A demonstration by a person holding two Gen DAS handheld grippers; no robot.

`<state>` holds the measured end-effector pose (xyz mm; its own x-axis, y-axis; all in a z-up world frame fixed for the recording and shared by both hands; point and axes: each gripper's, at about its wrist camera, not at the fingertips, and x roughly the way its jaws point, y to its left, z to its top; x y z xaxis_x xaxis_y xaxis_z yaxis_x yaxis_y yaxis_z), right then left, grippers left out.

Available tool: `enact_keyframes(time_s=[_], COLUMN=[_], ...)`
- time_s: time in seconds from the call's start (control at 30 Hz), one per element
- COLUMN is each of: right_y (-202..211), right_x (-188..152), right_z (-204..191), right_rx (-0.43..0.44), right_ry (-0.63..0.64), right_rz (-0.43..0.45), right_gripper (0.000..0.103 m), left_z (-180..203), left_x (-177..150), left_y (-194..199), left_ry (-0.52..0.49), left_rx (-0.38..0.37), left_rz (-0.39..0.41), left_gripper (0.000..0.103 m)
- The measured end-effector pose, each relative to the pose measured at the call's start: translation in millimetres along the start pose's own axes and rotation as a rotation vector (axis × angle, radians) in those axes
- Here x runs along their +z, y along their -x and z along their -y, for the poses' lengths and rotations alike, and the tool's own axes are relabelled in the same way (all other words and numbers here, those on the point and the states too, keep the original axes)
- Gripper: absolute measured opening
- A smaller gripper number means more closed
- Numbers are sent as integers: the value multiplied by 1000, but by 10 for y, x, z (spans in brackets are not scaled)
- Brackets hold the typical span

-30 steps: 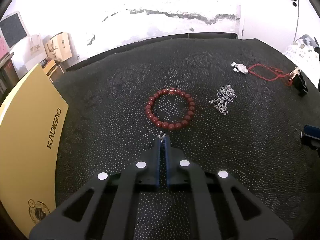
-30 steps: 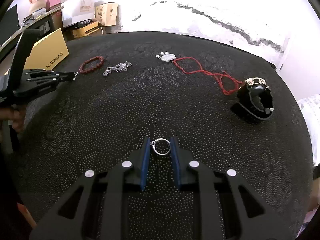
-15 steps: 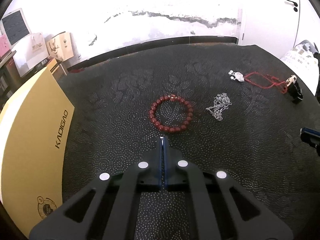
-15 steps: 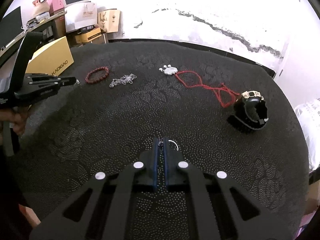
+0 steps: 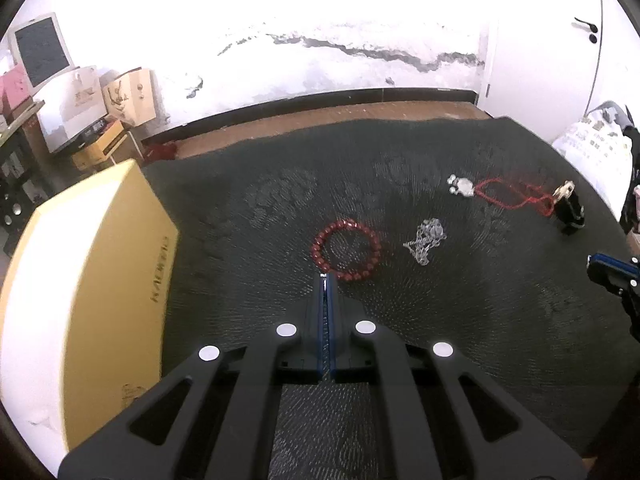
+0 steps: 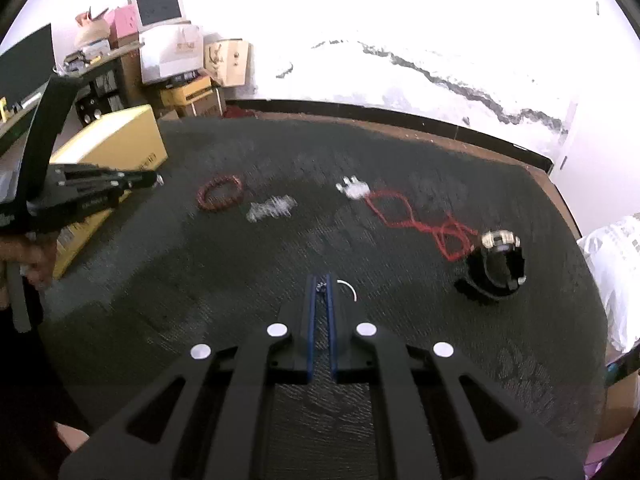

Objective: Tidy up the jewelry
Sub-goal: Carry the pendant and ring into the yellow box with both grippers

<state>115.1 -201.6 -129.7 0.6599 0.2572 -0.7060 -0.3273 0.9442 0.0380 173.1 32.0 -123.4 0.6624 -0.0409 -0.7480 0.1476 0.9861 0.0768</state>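
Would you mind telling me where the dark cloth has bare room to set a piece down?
Bare cloth lies between the yellow box and the right hand-held gripper, and behind the bead bracelet. It is crowded from the bracelet past the silver chain and red cord to the watch.

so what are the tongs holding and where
Right tongs: a silver ring, pinched at its stone end. Left tongs: a tiny silver piece at the tips, too small to identify.

Box [image 5: 92,280] at tabletop [image 5: 240,208] left edge, bead bracelet [image 5: 346,249] centre, chain [image 5: 428,238] right of it, corded pendant [image 5: 462,187] behind, watch [image 5: 568,210] far right.
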Motion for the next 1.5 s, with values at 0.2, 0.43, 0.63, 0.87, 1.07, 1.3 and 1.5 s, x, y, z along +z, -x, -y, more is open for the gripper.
enact_keyframes(time_s=[0.2, 0.43, 0.63, 0.87, 1.07, 1.3, 1.5], right_y=[255, 615, 819, 602, 106, -742, -1356], right_x=[373, 961, 1344, 1722, 1952, 1966, 1944], right_z=[-345, -1167, -1982, -2807, -3346, -3683, -3784], right_rx=[54, 161, 252, 355, 401, 386, 326], right_ry=[18, 103, 200, 261, 280, 273, 280], right_rz=[36, 90, 127, 80, 18, -93, -184], right_gripper=[6, 6, 6, 6, 6, 6, 6], left_z=[-180, -592, -1119, -1826, -2342, -2805, -3009], left_x=[65, 118, 40, -105, -211, -550, -759], left_y=[460, 1157, 1670, 1903, 1712, 1078, 656], left_ry=[31, 57, 89, 185, 287, 381, 410], left_rx=[17, 72, 145, 212, 246, 308, 298], left_rz=[9, 58, 86, 91, 64, -15, -107], left_gripper=[1, 1, 1, 1, 1, 1, 1])
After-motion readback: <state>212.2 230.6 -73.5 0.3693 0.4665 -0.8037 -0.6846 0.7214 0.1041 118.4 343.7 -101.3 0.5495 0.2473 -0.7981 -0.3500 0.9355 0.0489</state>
